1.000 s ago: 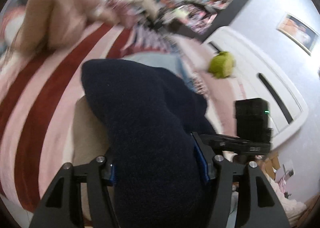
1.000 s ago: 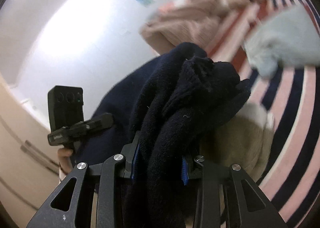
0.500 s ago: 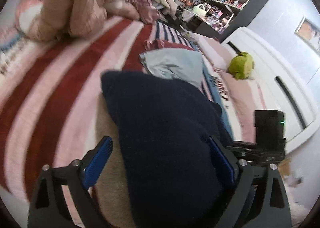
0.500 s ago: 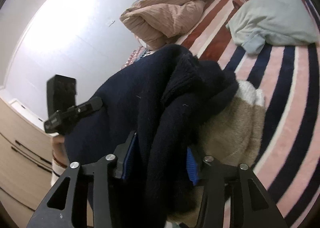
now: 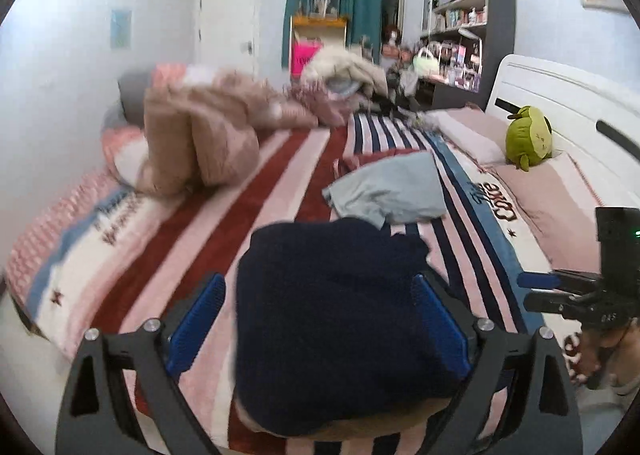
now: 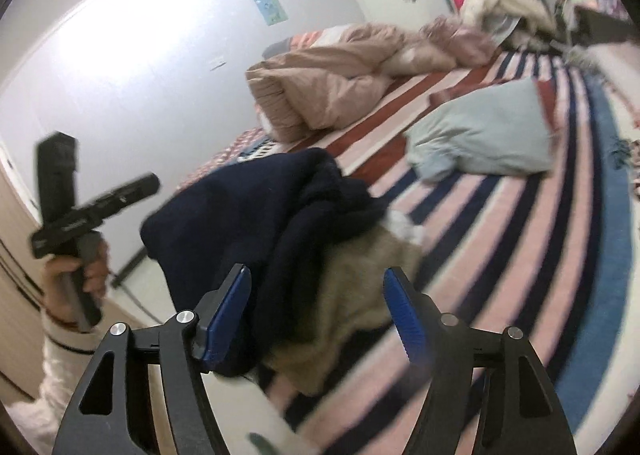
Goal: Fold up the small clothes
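Observation:
A folded dark navy knit garment [image 5: 340, 319] lies on the striped bed, on top of a beige garment [image 6: 356, 295]. It also shows in the right wrist view [image 6: 256, 215]. My left gripper [image 5: 320, 315] is open, its blue pads standing on either side of the navy pile without clamping it. My right gripper [image 6: 318, 311] is open too, its pads spread around the near edge of the pile. A light grey-blue garment [image 5: 392, 191] lies crumpled farther up the bed; the right wrist view shows it as well [image 6: 484, 139].
The striped red, pink and navy blanket [image 5: 248, 215] covers the bed. A bunched pink quilt [image 5: 200, 139] lies at the far left. A green plush toy [image 5: 528, 139] sits by the white headboard [image 5: 568, 103]. Shelves and clutter stand beyond the bed.
Both grippers have opened and let go of the navy garment, which now rests on the beige one. Both have drawn back a little from the pile.

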